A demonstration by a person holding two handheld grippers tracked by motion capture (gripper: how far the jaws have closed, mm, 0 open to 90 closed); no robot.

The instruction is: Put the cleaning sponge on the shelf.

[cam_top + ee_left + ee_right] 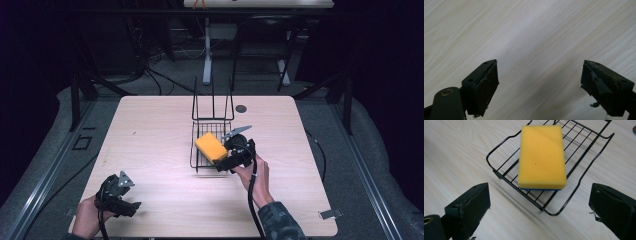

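Note:
A yellow sponge (211,146) with a blue underside lies flat in a black wire rack (197,159) at the table's middle; the right gripper view shows the same sponge (541,157) resting on the rack's (579,182) wires. My right gripper (230,162) sits just right of the rack's near corner, open, its jaws wide apart with nothing between them (540,215). My left gripper (131,205) is near the table's front left corner, open over bare wood (540,82).
The light wooden table (150,130) has a dark round grommet (241,108) behind the rack. The rack's tall wire back (213,100) stands upright at its far end. Another table's legs (207,50) and cables lie on the floor beyond.

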